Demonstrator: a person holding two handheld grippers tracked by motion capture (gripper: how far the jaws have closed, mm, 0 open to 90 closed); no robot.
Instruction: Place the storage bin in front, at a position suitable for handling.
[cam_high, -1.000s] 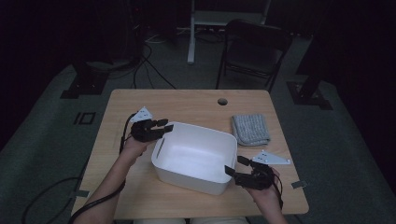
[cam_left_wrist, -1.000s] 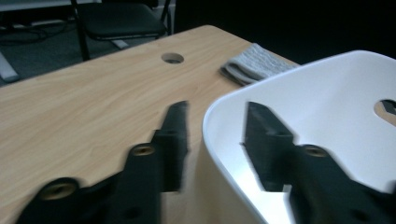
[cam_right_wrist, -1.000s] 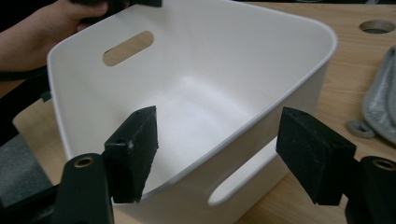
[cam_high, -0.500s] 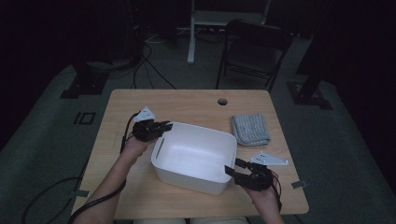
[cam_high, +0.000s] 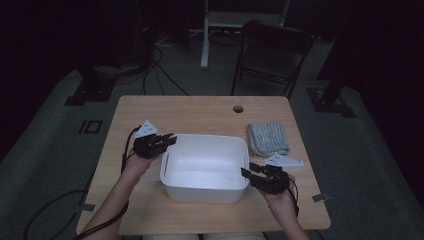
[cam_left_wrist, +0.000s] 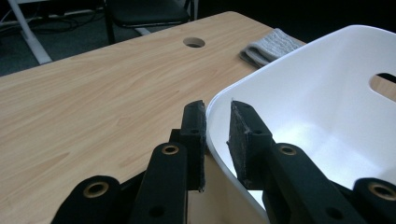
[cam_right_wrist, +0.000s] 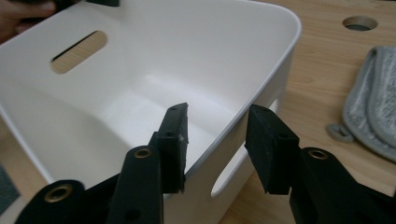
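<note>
Both grippers straddle opposite rims of the white tub (cam_high: 205, 162) at frame centre, its long axis running left-right: left gripper (cam_high: 167, 141) pinching the upper-left rim, right gripper (cam_high: 248, 173) closing, pads not yet touching, over the lower-right rim.

White plastic tub (cam_high: 205, 165), empty, upright, slotted handles, mid-table toward the near edge

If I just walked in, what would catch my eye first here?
Probably the white plastic tub, bright against the dark room, in the middle of the wooden table. A person's left gripper and right gripper each straddle its rim at opposite corners, jaws just closing. A folded grey cloth lies beside it.
</note>
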